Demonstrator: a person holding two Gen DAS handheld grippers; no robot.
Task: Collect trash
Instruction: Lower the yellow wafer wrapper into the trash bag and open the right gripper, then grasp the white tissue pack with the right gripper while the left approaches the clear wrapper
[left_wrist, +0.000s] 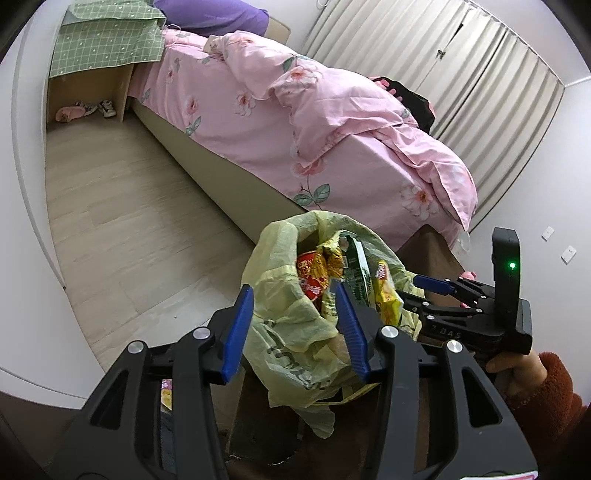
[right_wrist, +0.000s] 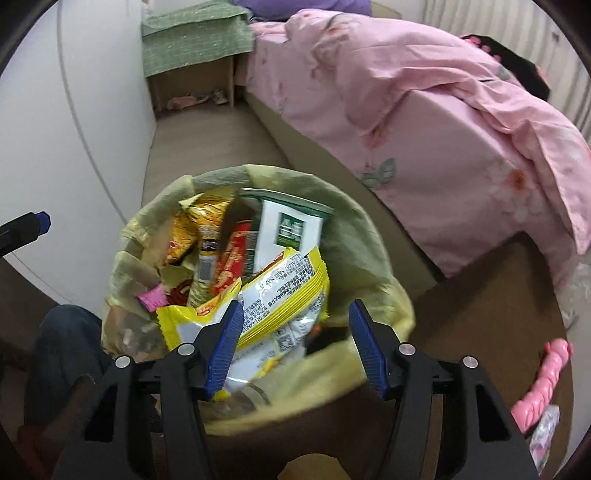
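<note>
A pale yellow trash bag (left_wrist: 291, 332) stands open on a brown surface, full of snack wrappers. My left gripper (left_wrist: 293, 325) is open, with the bag's near rim between its blue fingers. My right gripper (right_wrist: 295, 345) is open, right above the bag's mouth (right_wrist: 354, 236). A yellow snack wrapper (right_wrist: 266, 295) lies on top of the pile, against the right gripper's left finger (right_wrist: 225, 347). A green and white carton (right_wrist: 291, 229) and red and gold wrappers (right_wrist: 229, 262) sit deeper in the bag. The right gripper also shows in the left wrist view (left_wrist: 436, 291), beside the bag.
A bed with a pink floral quilt (left_wrist: 295, 110) runs behind the bag. A nightstand under green cloth (left_wrist: 103, 40) stands at the back, shoes beneath it. A pink object (right_wrist: 543, 384) and a small packet (right_wrist: 543, 435) lie on the brown surface (right_wrist: 480, 314) at right. A white wall is on the left.
</note>
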